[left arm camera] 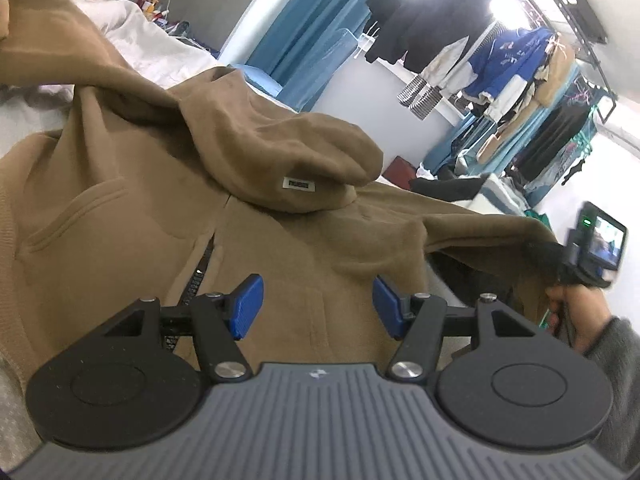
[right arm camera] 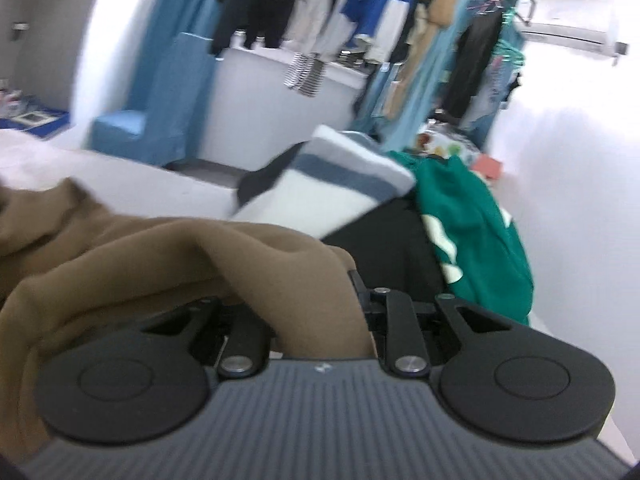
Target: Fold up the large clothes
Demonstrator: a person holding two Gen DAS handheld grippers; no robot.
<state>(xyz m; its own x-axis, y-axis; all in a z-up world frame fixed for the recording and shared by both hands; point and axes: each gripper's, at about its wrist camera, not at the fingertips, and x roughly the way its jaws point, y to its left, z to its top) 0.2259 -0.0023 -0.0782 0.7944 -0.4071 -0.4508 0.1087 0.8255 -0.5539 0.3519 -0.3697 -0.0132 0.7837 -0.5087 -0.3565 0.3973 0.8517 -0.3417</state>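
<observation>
Soft brown fleece hoodie [left arm camera: 160,168], right tool [right arm camera: 316,312] pinching bunched fabric

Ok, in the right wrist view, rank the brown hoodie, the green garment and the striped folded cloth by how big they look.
1. Brown hoodie, largest, though it sits right at the camera, which inflates it.
2. Green garment.
3. Striped folded cloth, close to the green garment in apparent size, so that order is unsure.
</observation>
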